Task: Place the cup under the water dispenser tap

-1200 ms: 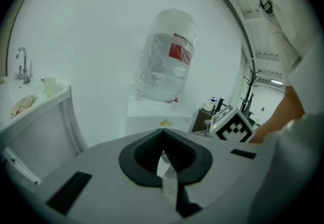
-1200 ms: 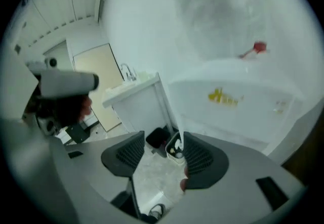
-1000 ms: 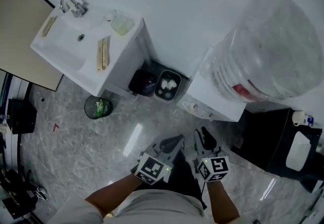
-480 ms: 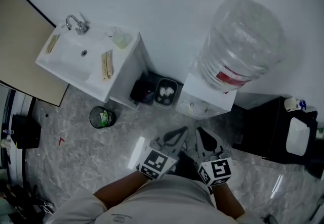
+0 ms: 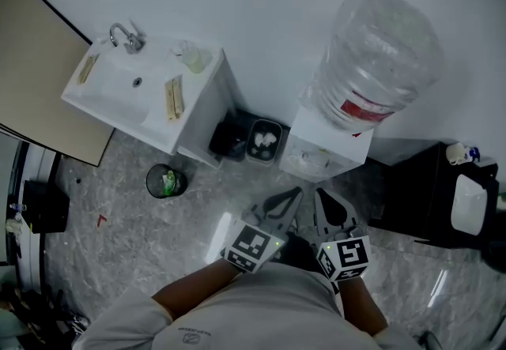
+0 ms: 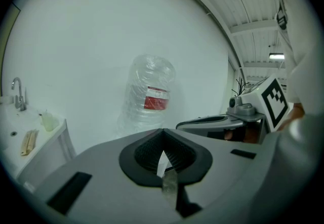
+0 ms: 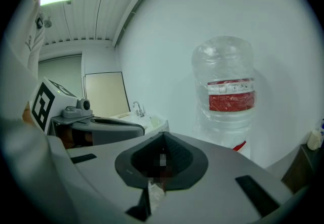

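A translucent cup [image 5: 193, 58] stands on the counter of the white sink unit [image 5: 118, 95], at the back right corner beside the basin; the left gripper view shows the cup [image 6: 49, 120] too. The white water dispenser [image 5: 330, 144] carries a big clear bottle [image 5: 376, 54] with a red label. Its taps are too small to make out. My left gripper [image 5: 293, 195] and right gripper [image 5: 321, 195] hang side by side in the air in front of the dispenser, both shut and empty, far from the cup. Both point toward the bottle [image 7: 229, 91].
Between the sink unit and the dispenser stand a black bin [image 5: 230, 139] and a grey bin [image 5: 265, 141] with white scraps. A round green-lined waste basket [image 5: 166, 181] sits on the marble floor. A black cabinet [image 5: 431, 198] flanks the dispenser's right. A beige board [image 5: 39, 72] leans at left.
Both grippers have come up and sit closer to the dispenser in the head view. The whole scene has shifted as the head moved; the bottle is now sharp.
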The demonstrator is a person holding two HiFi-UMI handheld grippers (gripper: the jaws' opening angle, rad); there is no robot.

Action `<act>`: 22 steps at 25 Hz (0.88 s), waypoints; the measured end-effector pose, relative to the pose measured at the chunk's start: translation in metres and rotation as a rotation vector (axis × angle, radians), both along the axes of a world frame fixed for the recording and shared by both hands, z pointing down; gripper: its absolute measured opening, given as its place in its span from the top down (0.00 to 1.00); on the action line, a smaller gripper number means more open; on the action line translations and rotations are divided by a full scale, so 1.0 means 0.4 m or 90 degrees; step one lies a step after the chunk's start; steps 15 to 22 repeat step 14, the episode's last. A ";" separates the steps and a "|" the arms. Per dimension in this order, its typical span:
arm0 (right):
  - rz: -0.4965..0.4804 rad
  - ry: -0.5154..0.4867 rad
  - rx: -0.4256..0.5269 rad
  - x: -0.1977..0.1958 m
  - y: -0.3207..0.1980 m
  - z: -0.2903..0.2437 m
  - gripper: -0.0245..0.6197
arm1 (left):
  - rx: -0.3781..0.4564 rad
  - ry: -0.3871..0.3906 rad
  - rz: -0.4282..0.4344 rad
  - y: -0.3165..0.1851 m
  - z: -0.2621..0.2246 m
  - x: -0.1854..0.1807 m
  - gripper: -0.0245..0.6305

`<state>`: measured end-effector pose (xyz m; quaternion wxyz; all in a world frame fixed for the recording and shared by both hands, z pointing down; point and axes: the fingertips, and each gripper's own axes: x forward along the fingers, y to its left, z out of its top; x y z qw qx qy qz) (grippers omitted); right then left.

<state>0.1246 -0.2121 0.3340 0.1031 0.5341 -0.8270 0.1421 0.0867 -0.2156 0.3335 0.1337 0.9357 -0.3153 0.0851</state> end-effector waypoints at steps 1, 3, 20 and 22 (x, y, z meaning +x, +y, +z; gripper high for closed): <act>0.000 0.001 -0.001 -0.003 0.000 0.001 0.94 | 0.000 0.000 0.000 0.000 0.001 -0.002 0.96; -0.002 0.003 -0.003 -0.012 -0.002 0.002 0.94 | -0.002 0.000 0.000 -0.001 0.003 -0.007 0.96; -0.004 0.011 -0.013 -0.019 -0.012 0.016 0.94 | -0.005 0.002 -0.002 -0.008 0.014 -0.008 0.96; -0.004 0.011 -0.013 -0.019 -0.012 0.016 0.94 | -0.005 0.002 -0.002 -0.008 0.014 -0.008 0.96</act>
